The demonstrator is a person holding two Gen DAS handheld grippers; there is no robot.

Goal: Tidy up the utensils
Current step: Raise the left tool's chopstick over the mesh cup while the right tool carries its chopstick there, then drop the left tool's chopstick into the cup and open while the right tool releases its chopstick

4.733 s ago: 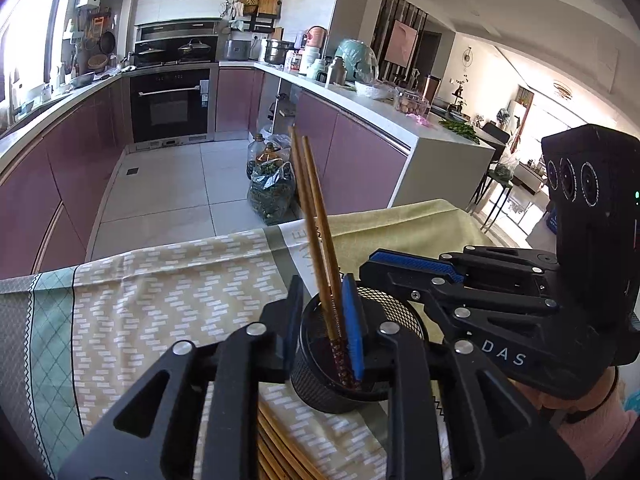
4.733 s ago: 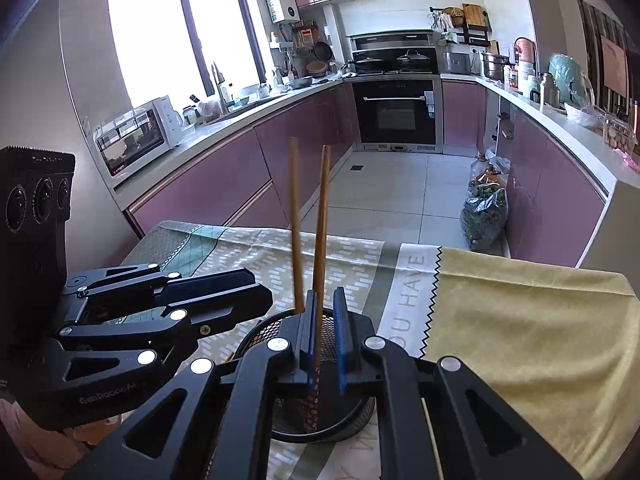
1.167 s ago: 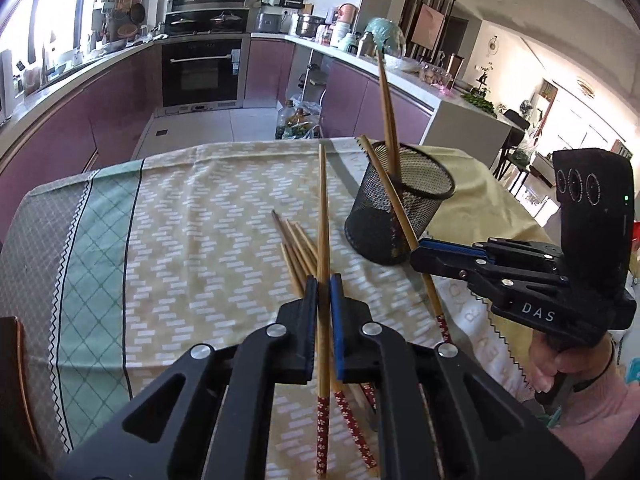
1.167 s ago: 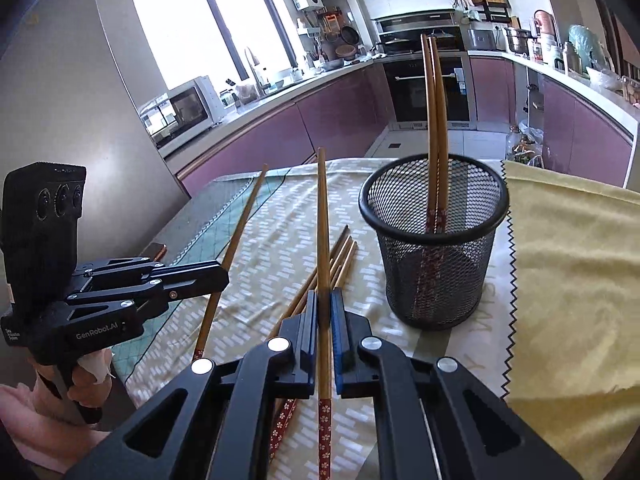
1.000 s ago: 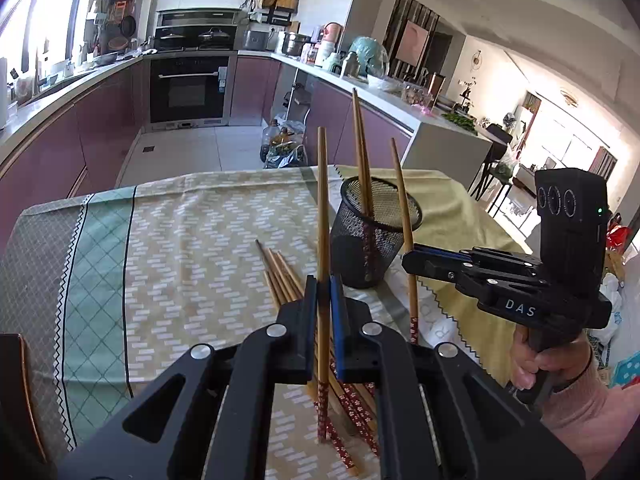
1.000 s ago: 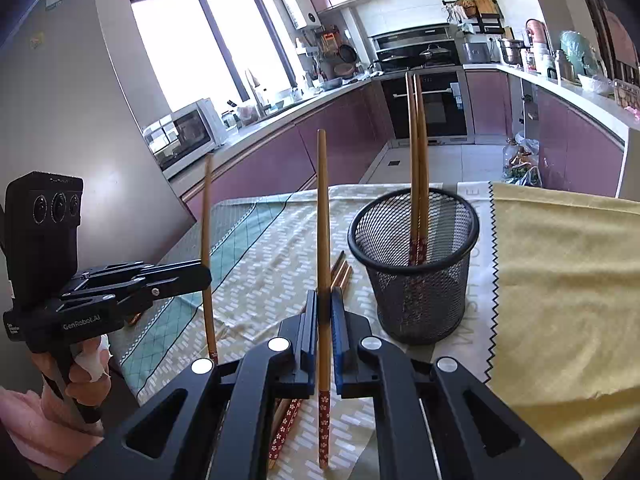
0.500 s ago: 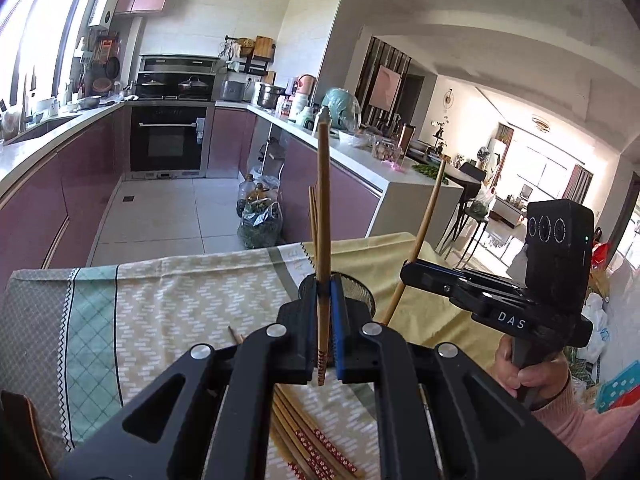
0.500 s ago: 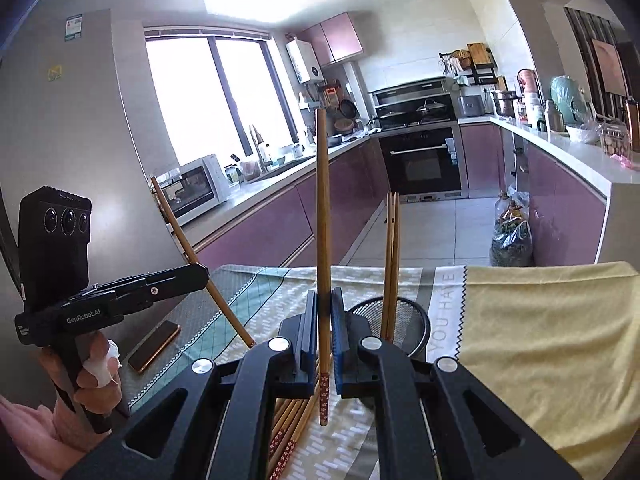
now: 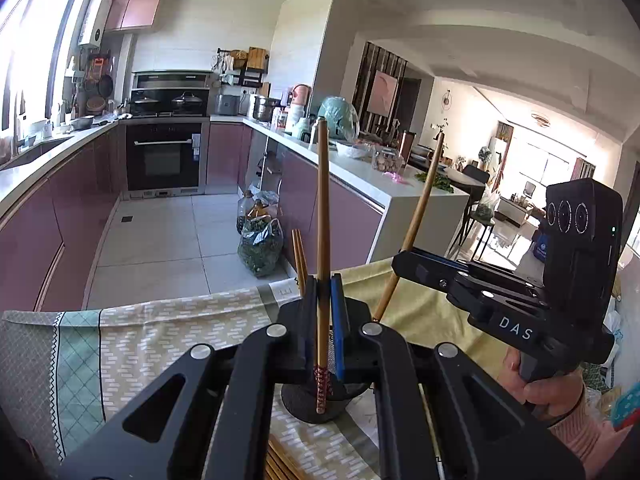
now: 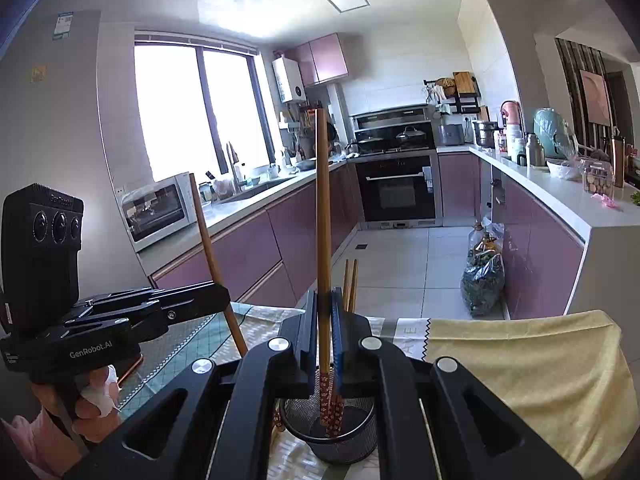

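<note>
My left gripper [image 9: 323, 286] is shut on a wooden chopstick [image 9: 322, 208] held upright, its patterned tip over the black mesh cup [image 9: 308, 404]. My right gripper [image 10: 325, 304] is shut on another chopstick [image 10: 322, 208], upright, its patterned end down inside the mesh cup [image 10: 334, 440]. Two chopsticks [image 10: 350, 282] stand in the cup; they also show in the left wrist view [image 9: 299, 256]. Each gripper appears in the other's view: the right gripper [image 9: 404, 258] to the right, the left gripper [image 10: 220, 294] to the left. Several loose chopsticks [image 9: 280, 464] lie on the cloth near me.
The table carries a patterned green-and-beige cloth [image 9: 152, 332] and a yellow cloth [image 10: 528, 376]. A phone [image 10: 130, 364] lies at the table's left edge. Beyond is the kitchen floor with a green bag [image 9: 260, 250] and purple cabinets.
Both grippers have tilted up and come in over the mesh cup with their chopsticks. The right chopstick's tip has gone down into the cup; the left one hangs at the cup.
</note>
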